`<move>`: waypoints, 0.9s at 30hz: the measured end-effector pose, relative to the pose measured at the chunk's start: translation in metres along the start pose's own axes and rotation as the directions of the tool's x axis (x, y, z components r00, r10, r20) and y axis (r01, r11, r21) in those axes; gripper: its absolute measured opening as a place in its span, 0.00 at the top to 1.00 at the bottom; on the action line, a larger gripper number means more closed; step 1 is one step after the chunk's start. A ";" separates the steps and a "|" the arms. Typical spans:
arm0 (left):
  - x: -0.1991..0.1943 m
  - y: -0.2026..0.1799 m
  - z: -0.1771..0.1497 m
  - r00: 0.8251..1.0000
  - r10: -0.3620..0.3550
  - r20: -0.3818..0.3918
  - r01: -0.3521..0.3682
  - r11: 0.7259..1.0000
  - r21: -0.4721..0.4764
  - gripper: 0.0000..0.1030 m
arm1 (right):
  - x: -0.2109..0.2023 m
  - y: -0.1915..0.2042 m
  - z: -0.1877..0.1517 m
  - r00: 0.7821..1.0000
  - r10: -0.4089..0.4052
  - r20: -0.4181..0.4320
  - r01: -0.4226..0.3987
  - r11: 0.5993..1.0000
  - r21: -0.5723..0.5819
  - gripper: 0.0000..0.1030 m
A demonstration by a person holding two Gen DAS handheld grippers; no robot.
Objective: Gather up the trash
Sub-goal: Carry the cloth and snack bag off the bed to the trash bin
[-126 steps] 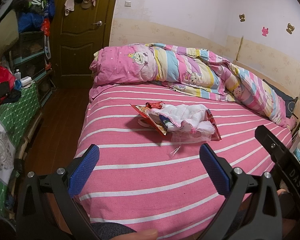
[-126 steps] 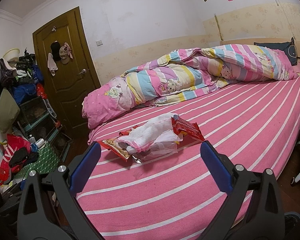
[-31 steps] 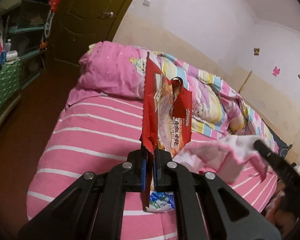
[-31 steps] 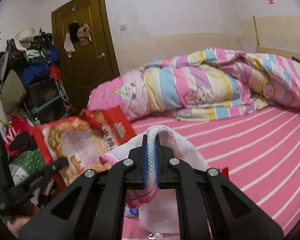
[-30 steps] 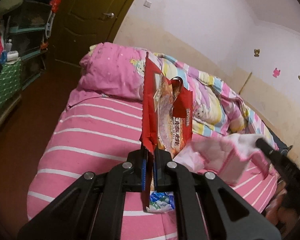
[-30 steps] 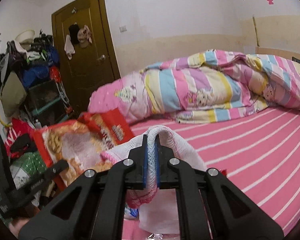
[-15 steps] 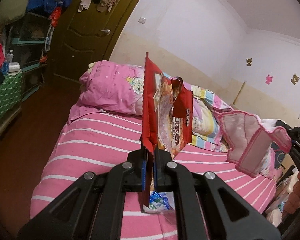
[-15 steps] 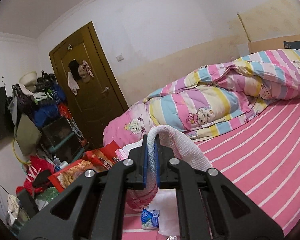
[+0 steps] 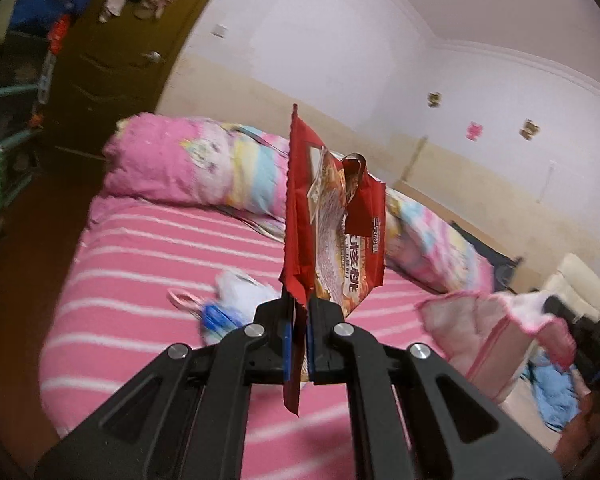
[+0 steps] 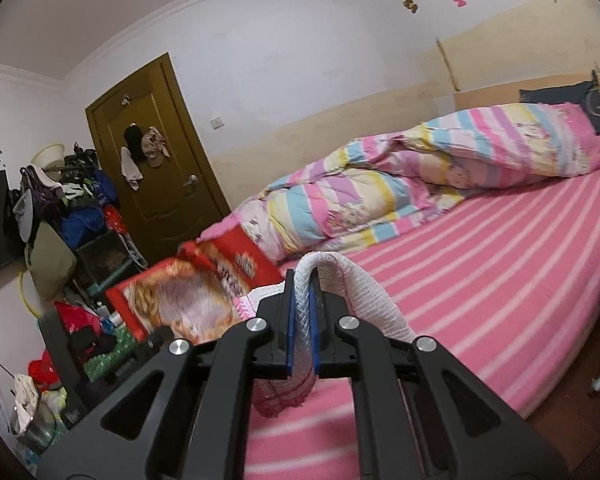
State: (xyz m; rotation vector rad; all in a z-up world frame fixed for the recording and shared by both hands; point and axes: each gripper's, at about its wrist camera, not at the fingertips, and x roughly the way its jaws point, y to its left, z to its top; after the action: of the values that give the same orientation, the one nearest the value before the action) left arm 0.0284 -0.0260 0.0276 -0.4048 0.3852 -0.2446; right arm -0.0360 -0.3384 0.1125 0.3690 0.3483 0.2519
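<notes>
- Gripping a red snack wrapper (image 9: 332,232) by its lower edge: left gripper (image 9: 296,336), jaws clamped tight, wrapper standing upright above the bed (image 9: 148,264).
- Seen again from the right wrist camera: same red snack wrapper (image 10: 192,292), raised off the bed's foot end, printed face toward the lens.
- Pinching a white mesh cloth with pink trim (image 10: 340,292): right gripper (image 10: 303,336), jaws closed on a fold, cloth looped over the blue pads (image 10: 288,332) and hanging below them.
- Visible from the left wrist camera too: white mesh cloth with pink trim (image 9: 496,336), blurred, held beyond the bed's right-hand edge.
- Lying on the bed near its middle: crumpled white plastic with a blue piece (image 9: 232,300), a pink loop (image 9: 184,300) just beside it, both untouched.
- Heaped along the far side of the bed: a striped pastel quilt (image 10: 420,184).
- Standing past the bed's foot end: a brown door (image 10: 156,160) with hats and cloth hung on it.
</notes>
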 end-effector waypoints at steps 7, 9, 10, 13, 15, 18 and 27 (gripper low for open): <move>-0.031 -0.067 -0.045 0.982 -0.137 -0.130 0.145 0.988 0.052 0.95 | -0.082 -0.035 -0.039 0.987 -0.162 -0.014 0.161 0.985 -0.063 0.94; -0.034 -0.086 -0.062 0.963 -0.179 -0.200 0.195 0.979 0.065 0.95 | -0.101 -0.047 -0.052 0.977 -0.213 -0.024 0.210 0.972 -0.105 0.94; -0.034 -0.095 -0.071 0.951 -0.196 -0.241 0.218 0.974 0.065 0.95 | -0.111 -0.057 -0.060 0.971 -0.236 -0.043 0.230 0.967 -0.108 0.94; -0.031 -0.115 -0.088 0.928 -0.214 -0.306 0.252 0.964 0.088 0.95 | -0.134 -0.085 -0.084 0.953 -0.291 -0.088 0.282 0.954 -0.099 0.94; -0.026 -0.134 -0.105 0.899 -0.225 -0.375 0.284 0.952 0.111 0.95 | -0.145 -0.102 -0.098 0.941 -0.319 -0.112 0.311 0.947 -0.078 0.94; -0.012 -0.160 -0.136 0.833 -0.228 -0.503 0.336 0.932 0.134 0.95 | -0.159 -0.133 -0.126 0.923 -0.349 -0.160 0.351 0.936 -0.015 0.94; 0.045 -0.190 -0.231 0.631 -0.138 -0.763 0.380 0.913 0.149 0.95 | -0.153 -0.211 -0.212 0.865 -0.353 -0.357 0.443 0.871 0.214 0.93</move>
State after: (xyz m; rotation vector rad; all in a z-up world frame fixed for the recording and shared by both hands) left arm -0.0547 -0.2866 -0.1014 -0.0295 1.0943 -0.7655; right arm -0.2172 -0.5104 -0.1119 0.5376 0.7665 -0.1628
